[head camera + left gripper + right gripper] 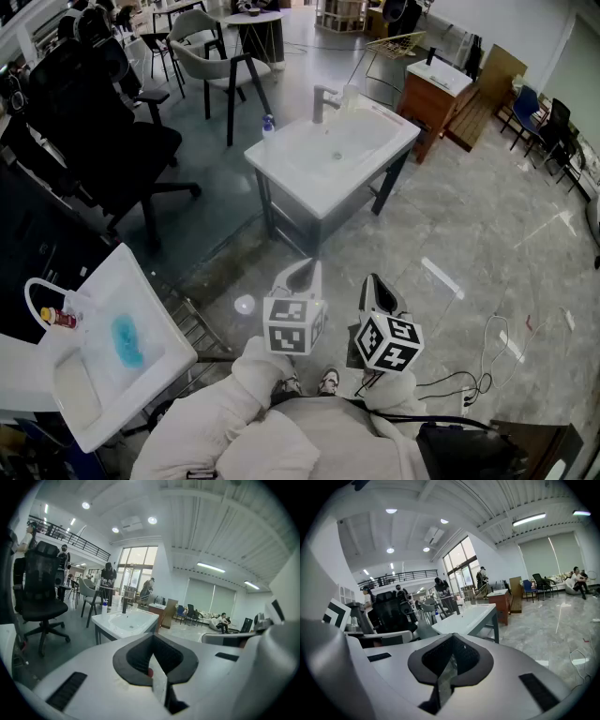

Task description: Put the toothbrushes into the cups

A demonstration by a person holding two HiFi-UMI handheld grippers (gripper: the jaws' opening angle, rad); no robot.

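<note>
Off to the left of our fingers sat a white basin (pixel 112 277). We held the left gripper (pixel 302 270) with its fingers pressed together on nothing. Just beside it, the right gripper (pixel 377 284) was closed and empty too. Well ahead of both fingertips stood the sink (pixel 328 155), with what looked like a clear cup (pixel 352 94) by its faucet (pixel 323 101). We could not make out the toothbrushes.

White padded sleeves (pixel 248 398); the white left gripper (pixel 309 269) and right gripper (pixel 373 281) bear black-and-white marker cubes (pixel 294 325).
</note>
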